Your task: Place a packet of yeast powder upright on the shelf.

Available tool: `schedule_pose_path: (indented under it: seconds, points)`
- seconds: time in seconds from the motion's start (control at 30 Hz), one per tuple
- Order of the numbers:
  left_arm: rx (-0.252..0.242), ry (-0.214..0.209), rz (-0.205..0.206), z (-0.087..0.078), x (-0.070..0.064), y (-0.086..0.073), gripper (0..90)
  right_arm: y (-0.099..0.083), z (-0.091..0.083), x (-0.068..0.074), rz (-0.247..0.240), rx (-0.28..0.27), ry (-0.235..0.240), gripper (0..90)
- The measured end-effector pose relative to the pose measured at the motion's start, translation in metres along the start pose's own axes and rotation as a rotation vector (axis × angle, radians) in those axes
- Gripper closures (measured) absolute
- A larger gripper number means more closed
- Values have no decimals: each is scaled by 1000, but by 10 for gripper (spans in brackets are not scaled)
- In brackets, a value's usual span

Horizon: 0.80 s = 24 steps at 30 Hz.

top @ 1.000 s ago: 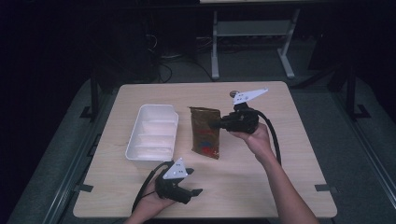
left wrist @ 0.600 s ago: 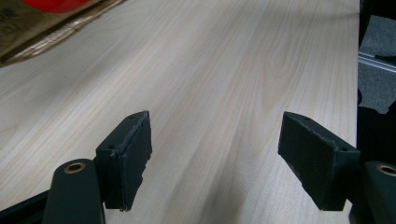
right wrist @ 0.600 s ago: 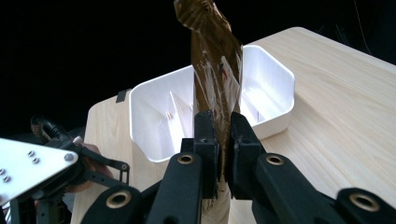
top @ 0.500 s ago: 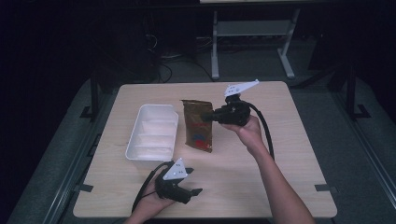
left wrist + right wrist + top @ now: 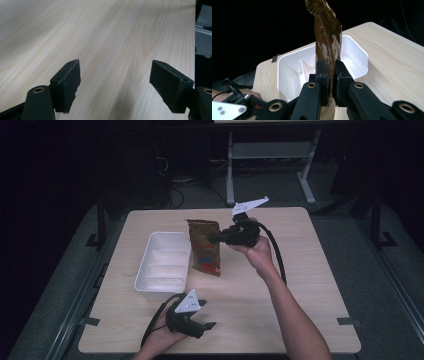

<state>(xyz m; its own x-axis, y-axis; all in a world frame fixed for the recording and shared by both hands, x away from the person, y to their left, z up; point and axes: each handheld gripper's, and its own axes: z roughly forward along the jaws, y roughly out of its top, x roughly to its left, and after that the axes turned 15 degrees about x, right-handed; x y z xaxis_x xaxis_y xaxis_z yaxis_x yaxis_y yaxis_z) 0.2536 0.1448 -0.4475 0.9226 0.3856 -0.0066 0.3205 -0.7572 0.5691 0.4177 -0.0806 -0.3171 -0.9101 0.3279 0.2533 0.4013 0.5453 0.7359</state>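
Your right gripper [image 5: 216, 239] has its jaws pinched tight on the edge of the brown foil pouch [image 5: 203, 248], which hangs in the air beyond your fingertips, just beside the white tray [image 5: 161, 282] and above the table [image 5: 300, 270]. In the right gripper view the pouch [image 5: 327, 37] rises straight out from between the pads [image 5: 322, 72] and twists a little at its far end, with the tray [image 5: 359, 57] lying behind it.

That twist suggests a thin, soft film: light, probably crinkly, and likely slick. Expect it to flop and swing from the pinch point, not hold a shape. The flat seam you have now looks like the best place to hold it, since the fuller middle would probably squash or slide. Keep the grip firm, because glossy foil could creep out between the pads.

Your left gripper [image 5: 202, 326] sits low near the table's near edge, well away from the pouch, with its fingers [image 5: 66, 85] spread wide and only bare wood between them
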Motion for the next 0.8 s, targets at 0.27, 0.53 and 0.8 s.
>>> schedule_pose_path:
  seconds: [0.27,0.53,0.8]
  points:
    - [-14,1,-15,-2,2,-2,240,19,9,-1,-19,1,3,840]
    - [-12,1,-11,-3,2,-2,241,33,20,1,-27,-2,19,840]
    - [-15,1,-11,-3,2,-3,241,50,34,2,-42,-17,43,841]
